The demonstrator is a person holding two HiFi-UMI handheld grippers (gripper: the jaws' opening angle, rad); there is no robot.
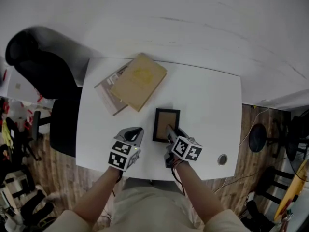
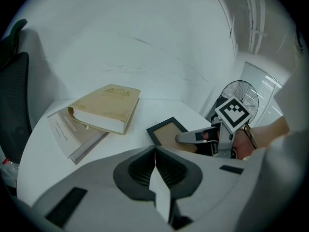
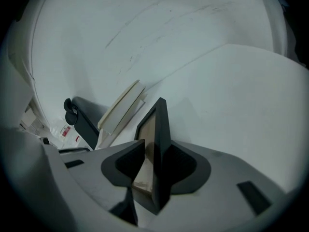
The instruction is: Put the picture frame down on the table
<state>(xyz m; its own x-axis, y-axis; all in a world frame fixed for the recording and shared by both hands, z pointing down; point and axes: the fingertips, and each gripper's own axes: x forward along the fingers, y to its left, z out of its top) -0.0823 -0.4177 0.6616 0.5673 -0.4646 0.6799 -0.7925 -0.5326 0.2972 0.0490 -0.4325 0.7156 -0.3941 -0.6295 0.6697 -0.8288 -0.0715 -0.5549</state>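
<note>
One black-rimmed, tan-faced rectangular picture frame [image 1: 165, 119] is lying near two stacked tan-and-grey books [image 1: 140, 80], right tongs [image 1: 169, 128] gripping it, left tongs [image 1: 138, 130] sitting closed, empty.

left hand-held gripper [image 1: 137, 130]: grey | right hand-held gripper [image 1: 169, 128]: grey | marker cubes [image 1: 124, 154]: black-and-white (square patterns) | clothing [image 1: 145, 208]: beige

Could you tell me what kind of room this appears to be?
Probably an office or workroom: a white table against a plain wall, a black office chair beside it, and a thick book lying on it.
</note>
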